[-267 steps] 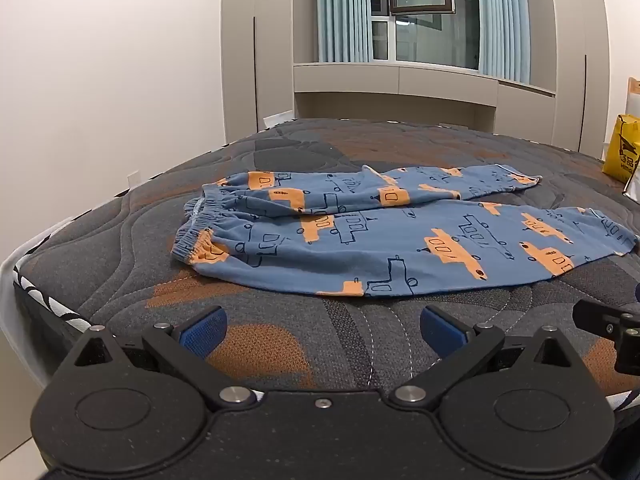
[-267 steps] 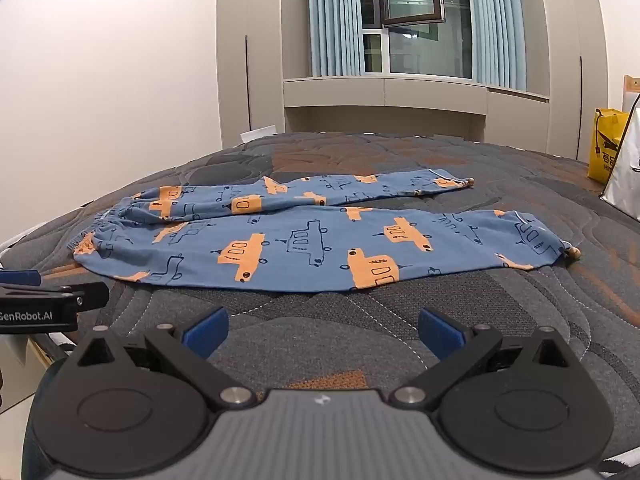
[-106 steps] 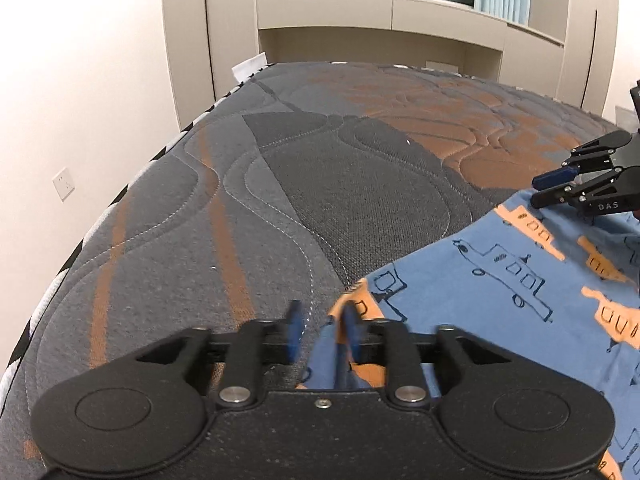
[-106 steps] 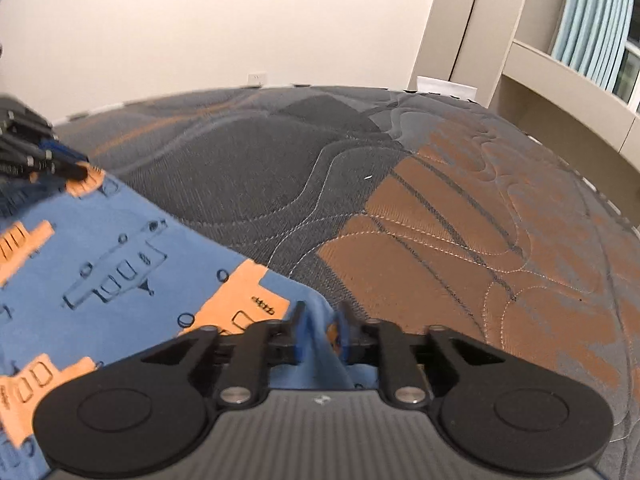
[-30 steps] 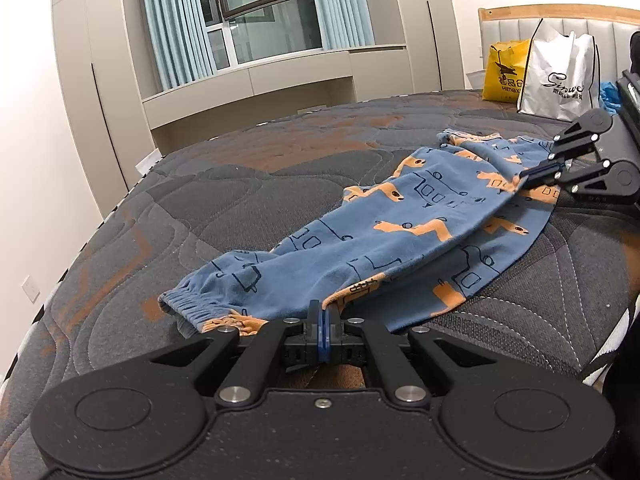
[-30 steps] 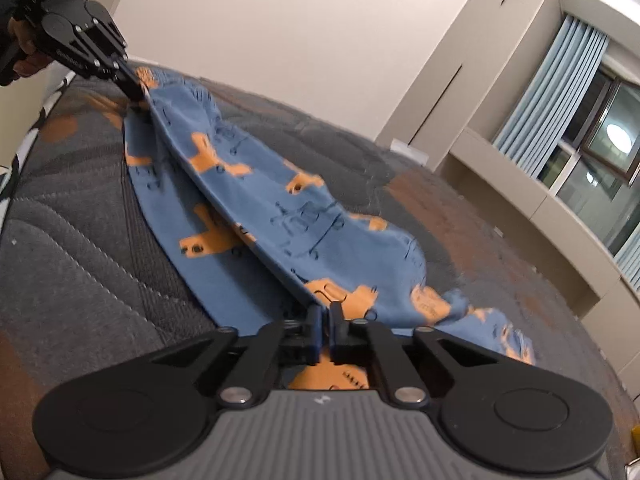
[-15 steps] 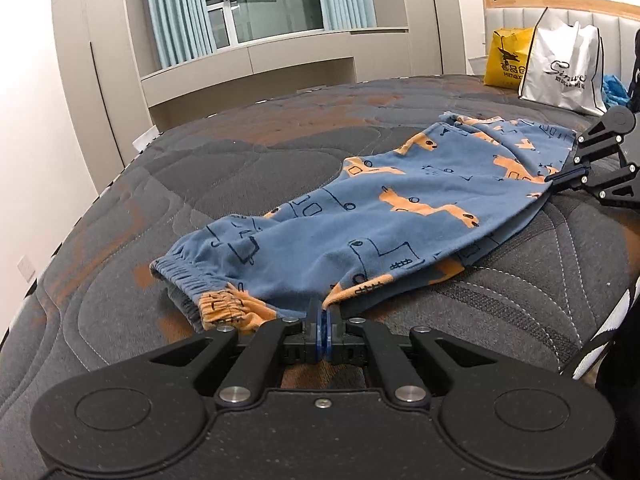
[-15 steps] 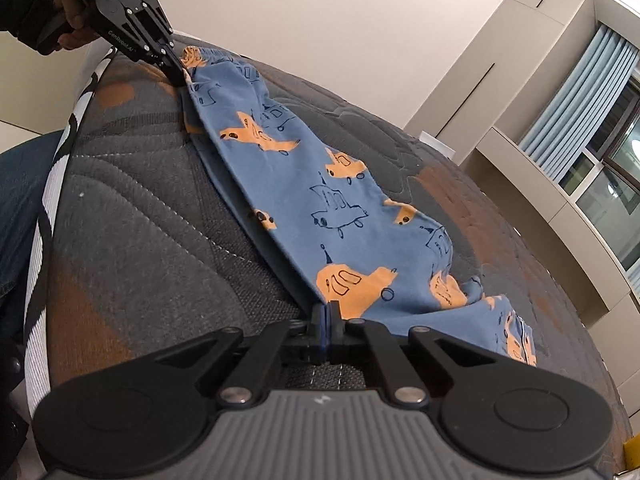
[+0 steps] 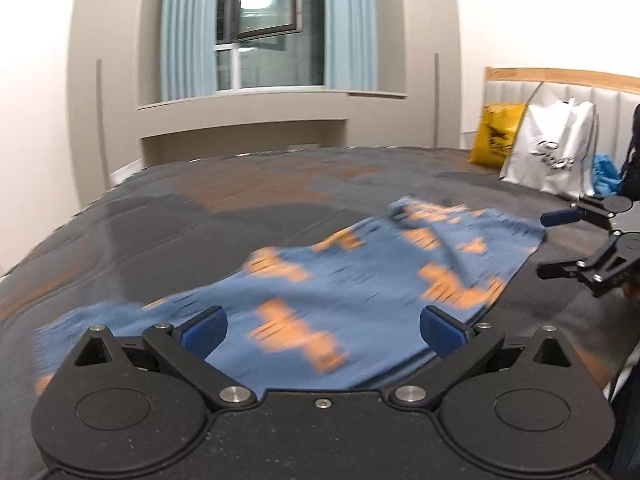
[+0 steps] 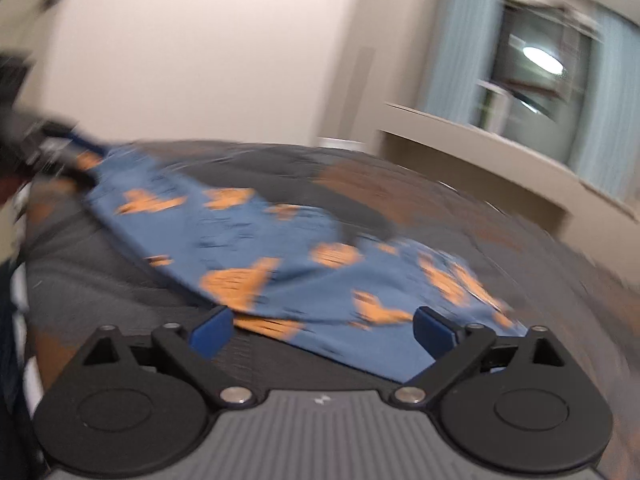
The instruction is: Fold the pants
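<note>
Blue pants (image 9: 320, 292) with orange car prints lie folded lengthwise on the dark quilted mattress (image 9: 160, 216). My left gripper (image 9: 323, 330) hovers at their near edge. Its jaws are opening wide, and the cloth lies below the gap with neither pad pressing on it. At the far right, my right gripper (image 9: 558, 244) stands open at the pants' other end. In the blurred right wrist view the pants (image 10: 280, 248) stretch away to the left. There the right gripper (image 10: 323, 330) is also opening, with cloth lying loose between its blue pads. The left gripper (image 10: 60, 152) is a dark smear at the far end.
A yellow bag (image 9: 496, 136) and a white shopping bag (image 9: 556, 156) lean against the padded headboard (image 9: 560, 80) at the back right. Beyond the mattress are a window sill and curtains. The mattress's striped edge (image 10: 16, 320) runs along the left.
Both grippers were shut on the pants' edge half a second ago and now stand wide open, having let it go. Both views have swung and blurred. The pants rest on the mattress.
</note>
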`<move>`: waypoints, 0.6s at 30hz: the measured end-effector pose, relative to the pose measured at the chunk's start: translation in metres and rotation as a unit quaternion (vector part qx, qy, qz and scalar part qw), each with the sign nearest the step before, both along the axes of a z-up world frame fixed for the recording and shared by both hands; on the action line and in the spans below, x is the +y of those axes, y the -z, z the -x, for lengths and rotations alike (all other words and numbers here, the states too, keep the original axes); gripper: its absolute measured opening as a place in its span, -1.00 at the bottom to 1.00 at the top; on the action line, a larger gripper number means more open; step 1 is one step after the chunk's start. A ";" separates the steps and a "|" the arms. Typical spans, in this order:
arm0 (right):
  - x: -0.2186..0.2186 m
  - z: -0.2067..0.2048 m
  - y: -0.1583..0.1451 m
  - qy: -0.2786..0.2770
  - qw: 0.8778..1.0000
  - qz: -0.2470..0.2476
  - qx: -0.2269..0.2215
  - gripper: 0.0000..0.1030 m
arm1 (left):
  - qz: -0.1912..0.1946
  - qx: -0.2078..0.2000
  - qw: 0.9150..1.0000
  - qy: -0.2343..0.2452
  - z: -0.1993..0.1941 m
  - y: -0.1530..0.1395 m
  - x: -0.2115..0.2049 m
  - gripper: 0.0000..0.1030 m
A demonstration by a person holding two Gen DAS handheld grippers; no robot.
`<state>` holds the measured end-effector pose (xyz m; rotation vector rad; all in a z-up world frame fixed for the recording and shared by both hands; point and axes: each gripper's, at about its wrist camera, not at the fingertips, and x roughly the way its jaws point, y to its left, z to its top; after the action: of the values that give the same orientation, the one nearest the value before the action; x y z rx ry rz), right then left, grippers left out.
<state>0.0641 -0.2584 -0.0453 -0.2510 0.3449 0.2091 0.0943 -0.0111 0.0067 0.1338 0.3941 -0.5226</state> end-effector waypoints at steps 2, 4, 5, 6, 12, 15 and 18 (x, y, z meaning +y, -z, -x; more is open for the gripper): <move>-0.034 -0.003 -0.003 0.061 0.997 -0.040 0.006 0.97 | 0.019 0.005 1.000 0.023 -0.009 0.001 -0.034 0.99; -0.073 -0.011 -0.007 0.119 0.990 -0.079 0.021 0.98 | 0.037 0.015 0.998 0.053 -0.020 0.002 -0.068 0.98; -0.095 -0.019 -0.009 0.141 0.984 -0.101 0.036 0.97 | 0.040 0.017 0.997 0.065 -0.024 0.003 -0.083 0.98; -0.119 -0.030 -0.012 0.161 0.977 -0.131 0.050 0.93 | 0.041 0.014 0.996 0.080 -0.028 0.004 -0.100 0.96; -0.210 -0.099 -0.005 0.200 0.952 -0.204 0.109 0.15 | 0.017 0.041 0.993 0.107 -0.052 0.018 -0.178 0.77; -0.222 -0.128 0.001 0.167 0.952 -0.217 0.136 0.15 | -0.017 0.035 0.994 0.102 -0.057 0.023 -0.198 0.69; -0.217 -0.142 0.009 0.147 0.957 -0.197 0.155 -0.35 | -0.044 0.039 0.993 0.105 -0.063 0.029 -0.207 0.38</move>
<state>0.2060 -0.4752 -0.0545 0.2318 0.6368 0.0177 0.1572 -0.2178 -0.0227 0.2435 0.4818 -0.7197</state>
